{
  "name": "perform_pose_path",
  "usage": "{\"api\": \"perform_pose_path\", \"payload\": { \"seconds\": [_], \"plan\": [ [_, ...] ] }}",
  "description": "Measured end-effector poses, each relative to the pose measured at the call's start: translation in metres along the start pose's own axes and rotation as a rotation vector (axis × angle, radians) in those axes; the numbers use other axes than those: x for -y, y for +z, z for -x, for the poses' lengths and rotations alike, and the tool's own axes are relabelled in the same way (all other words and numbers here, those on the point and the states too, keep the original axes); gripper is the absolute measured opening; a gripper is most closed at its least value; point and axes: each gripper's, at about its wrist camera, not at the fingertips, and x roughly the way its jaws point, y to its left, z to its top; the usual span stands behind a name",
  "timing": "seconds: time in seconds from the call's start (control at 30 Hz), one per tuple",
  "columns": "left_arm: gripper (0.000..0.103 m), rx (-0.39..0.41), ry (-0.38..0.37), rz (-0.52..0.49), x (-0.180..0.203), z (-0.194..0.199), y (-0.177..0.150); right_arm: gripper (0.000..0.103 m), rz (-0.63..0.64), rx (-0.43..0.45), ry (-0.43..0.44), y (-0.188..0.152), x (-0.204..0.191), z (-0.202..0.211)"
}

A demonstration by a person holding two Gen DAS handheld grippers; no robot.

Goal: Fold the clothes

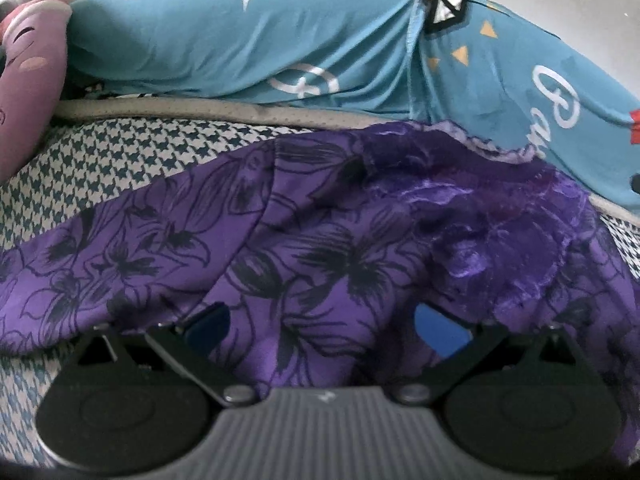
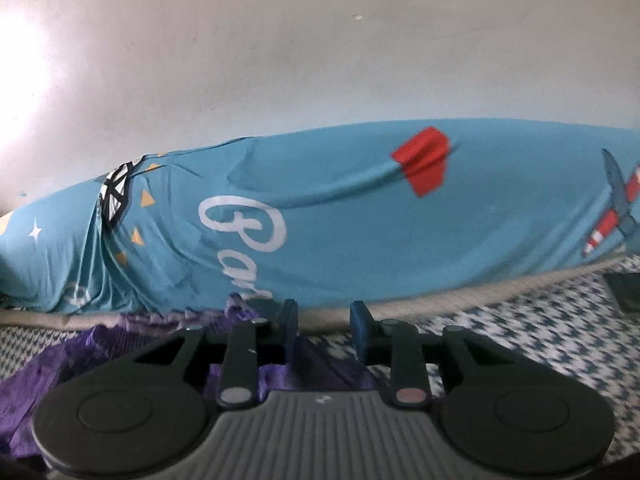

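Note:
A purple garment point(image 1: 320, 240) with black flower outlines lies crumpled on the bed, with a shiny velvet part point(image 1: 480, 220) edged in pale lace. My left gripper point(image 1: 324, 324) is open and wide. Its blue pads point(image 1: 440, 328) are partly covered by the cloth, which bunches between and over the fingers. In the right wrist view the same garment point(image 2: 100, 344) spreads at lower left and runs under my right gripper point(image 2: 325, 330). That gripper's blue fingers point(image 2: 360, 332) stand a narrow gap apart, with nothing pinched between the tips.
A houndstooth bedsheet point(image 1: 120, 152) point(image 2: 520, 320) covers the mattress. A teal printed pillow or quilt point(image 1: 280, 40) point(image 2: 400, 240) lies along the far side against a white wall point(image 2: 320, 60). A pink plush cushion point(image 1: 28, 80) sits at left. A dark flat object point(image 2: 624, 288) lies at far right.

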Motion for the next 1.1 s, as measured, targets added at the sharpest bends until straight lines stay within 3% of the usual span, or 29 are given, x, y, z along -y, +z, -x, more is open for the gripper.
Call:
{"api": "perform_pose_path", "payload": {
  "seconds": [0.33, 0.5, 0.87, 0.93, 1.0, 1.03, 1.1],
  "plan": [
    [0.103, 0.023, -0.053, -0.01, 0.003, 0.025, -0.016, 0.044, -0.077, -0.081, -0.09, -0.043, 0.065, 0.047],
    [0.103, -0.049, -0.101, 0.057, -0.001, 0.025, -0.039, 0.054, -0.118, -0.11, -0.126, -0.062, 0.102, 0.056],
    [0.103, -0.057, -0.09, 0.038, 0.01, 0.015, -0.038, 0.06, 0.046, -0.166, -0.111, -0.088, 0.089, 0.026],
    [0.103, -0.06, -0.091, 0.042, 0.01, 0.015, -0.038, 0.05, 0.075, -0.151, -0.117, -0.09, 0.082, 0.024],
    [0.103, -0.061, -0.09, 0.048, 0.009, 0.014, -0.035, 0.018, 0.086, -0.143, -0.102, -0.089, 0.077, 0.024],
    [0.103, -0.058, -0.088, 0.055, 0.007, 0.014, -0.033, 0.009, 0.093, -0.14, -0.096, -0.089, 0.074, 0.024],
    [0.103, -0.039, -0.078, 0.08, -0.002, 0.017, -0.026, 0.005, 0.106, -0.133, -0.103, -0.088, 0.07, 0.025]
  ]
}}
